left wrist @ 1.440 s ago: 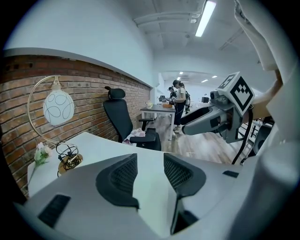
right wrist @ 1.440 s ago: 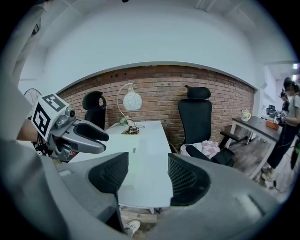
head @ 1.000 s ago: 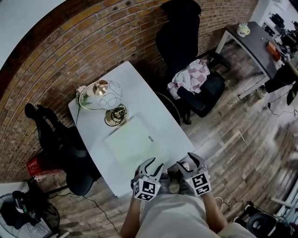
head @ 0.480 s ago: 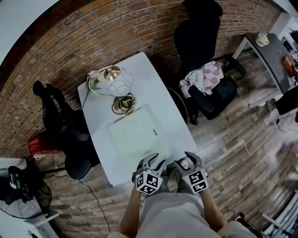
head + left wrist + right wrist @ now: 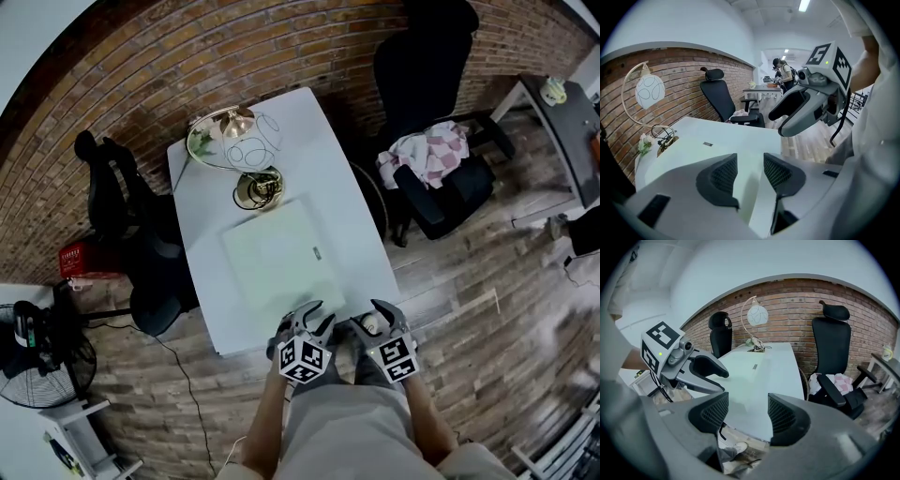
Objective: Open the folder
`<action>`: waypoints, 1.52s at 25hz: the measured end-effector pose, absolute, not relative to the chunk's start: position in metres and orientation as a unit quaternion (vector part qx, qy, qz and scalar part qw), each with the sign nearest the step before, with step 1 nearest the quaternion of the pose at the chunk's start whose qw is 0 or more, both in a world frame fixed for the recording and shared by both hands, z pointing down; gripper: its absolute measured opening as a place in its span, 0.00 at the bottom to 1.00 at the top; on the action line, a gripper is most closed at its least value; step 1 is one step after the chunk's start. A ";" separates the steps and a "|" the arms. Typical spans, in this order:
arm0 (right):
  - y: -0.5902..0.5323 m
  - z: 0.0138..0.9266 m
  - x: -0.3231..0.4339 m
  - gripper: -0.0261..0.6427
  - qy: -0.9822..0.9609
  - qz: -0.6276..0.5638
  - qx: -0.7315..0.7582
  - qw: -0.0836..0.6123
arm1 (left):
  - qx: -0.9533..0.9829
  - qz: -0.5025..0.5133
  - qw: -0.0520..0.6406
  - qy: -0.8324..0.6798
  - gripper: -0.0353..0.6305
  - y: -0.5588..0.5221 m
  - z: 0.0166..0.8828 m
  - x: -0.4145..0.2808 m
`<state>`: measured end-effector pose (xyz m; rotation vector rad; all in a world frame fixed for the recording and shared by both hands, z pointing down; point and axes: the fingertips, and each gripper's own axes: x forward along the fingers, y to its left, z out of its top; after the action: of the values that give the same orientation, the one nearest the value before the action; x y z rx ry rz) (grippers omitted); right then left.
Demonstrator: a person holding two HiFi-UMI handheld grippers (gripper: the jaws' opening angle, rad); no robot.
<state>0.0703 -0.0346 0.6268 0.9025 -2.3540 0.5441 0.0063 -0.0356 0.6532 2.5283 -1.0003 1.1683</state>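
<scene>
Two grippers, left (image 5: 314, 317) and right (image 5: 373, 317), jaws wide and empty, poised side by side at the near edge of the table (image 5: 300, 141); closed pale-green folder (image 5: 279, 255) lies flat mid-table, just beyond them; approach step, next likely catching a cover edge to lift; against the earlier frame, both sit lower and nearer the folder
</scene>
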 end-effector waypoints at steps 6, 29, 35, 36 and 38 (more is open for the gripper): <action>-0.031 0.636 0.074 0.43 -0.880 0.205 0.320 0.283 | 0.833 0.438 0.061 -0.333 0.31 -0.034 0.670 0.014; -0.032 0.648 0.092 0.43 -0.884 0.206 0.309 0.285 | 0.765 0.549 -0.045 -0.333 0.30 -0.039 0.705 0.025; -0.032 0.647 0.090 0.43 -0.884 0.205 0.308 0.285 | 0.786 0.526 -0.016 -0.323 0.25 -0.037 0.701 0.026; -0.032 0.647 0.089 0.43 -0.884 0.205 0.308 0.285 | 0.790 0.522 -0.009 -0.321 0.25 -0.037 0.700 0.026; -0.033 0.647 0.087 0.43 -0.885 0.204 0.307 0.285 | 0.796 0.515 0.002 -0.317 0.23 -0.037 0.697 0.026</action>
<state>0.0867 -0.0328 0.6474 0.8206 -2.3672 0.5444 0.0262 -0.0370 0.6974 2.4981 -0.9932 1.6170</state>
